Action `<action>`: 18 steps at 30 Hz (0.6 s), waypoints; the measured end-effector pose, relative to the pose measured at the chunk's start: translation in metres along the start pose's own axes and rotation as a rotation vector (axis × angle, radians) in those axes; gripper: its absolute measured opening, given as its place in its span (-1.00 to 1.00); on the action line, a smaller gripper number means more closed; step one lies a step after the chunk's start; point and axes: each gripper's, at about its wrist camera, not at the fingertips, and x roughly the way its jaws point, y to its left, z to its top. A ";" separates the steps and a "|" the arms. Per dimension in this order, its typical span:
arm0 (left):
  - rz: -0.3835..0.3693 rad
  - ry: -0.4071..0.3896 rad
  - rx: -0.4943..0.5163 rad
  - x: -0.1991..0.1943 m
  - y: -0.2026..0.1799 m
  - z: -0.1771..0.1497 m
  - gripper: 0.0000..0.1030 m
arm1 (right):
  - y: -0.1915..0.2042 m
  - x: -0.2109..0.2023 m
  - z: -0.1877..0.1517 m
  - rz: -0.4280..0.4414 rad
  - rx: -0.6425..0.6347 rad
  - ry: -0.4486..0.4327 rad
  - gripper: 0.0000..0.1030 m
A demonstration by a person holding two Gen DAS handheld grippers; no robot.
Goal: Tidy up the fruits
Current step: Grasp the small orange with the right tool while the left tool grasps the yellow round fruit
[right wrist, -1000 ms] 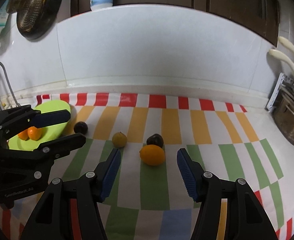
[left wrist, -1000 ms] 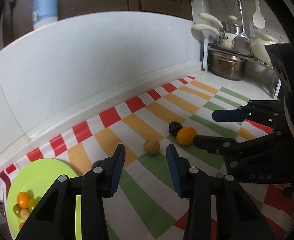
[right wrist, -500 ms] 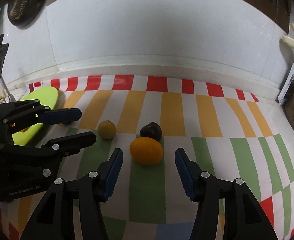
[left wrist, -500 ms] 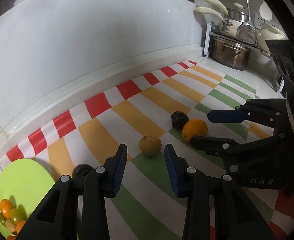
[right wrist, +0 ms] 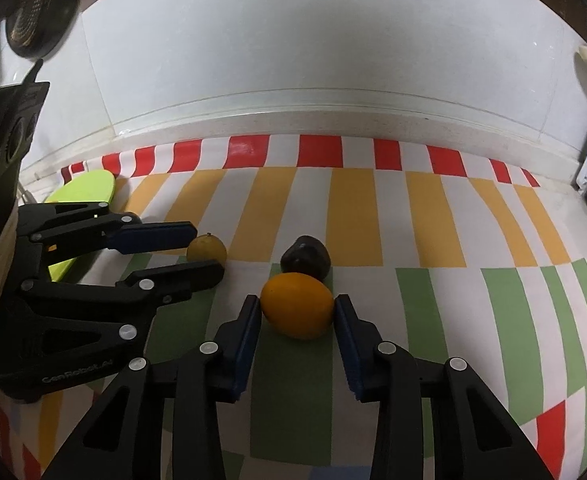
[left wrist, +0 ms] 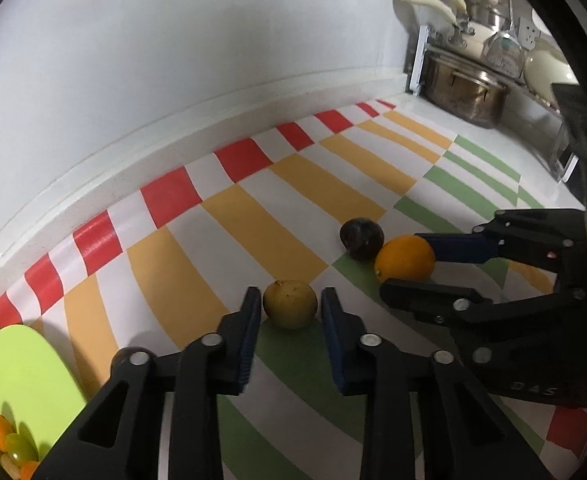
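A small yellow-brown fruit (left wrist: 290, 309) lies on the striped mat, between the tips of my open left gripper (left wrist: 290, 307); a small gap shows on each side. It also shows in the right wrist view (right wrist: 206, 247). An orange (right wrist: 297, 311) lies between the tips of my open right gripper (right wrist: 298, 312), whose pads are close to or touching it. The orange also shows in the left wrist view (left wrist: 405, 258). A dark plum (right wrist: 305, 257) sits just behind the orange. A green plate (left wrist: 21, 376) with several small orange and green fruits stands at the left.
Another dark fruit (left wrist: 123, 356) lies by the plate, mostly hidden behind my left gripper. A steel pot (left wrist: 465, 94) and a dish rack stand at the far right. A white backsplash wall (right wrist: 293, 60) borders the mat behind the fruits.
Both grippers have moved forward and down. The yellow-brown fruit now sits between the left fingertips and the orange between the right fingertips. The fruits have not moved.
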 end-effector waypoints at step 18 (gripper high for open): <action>0.070 -0.075 -0.120 -0.060 -0.002 -0.019 -0.47 | 0.012 -0.040 -0.001 0.017 0.006 -0.052 -0.25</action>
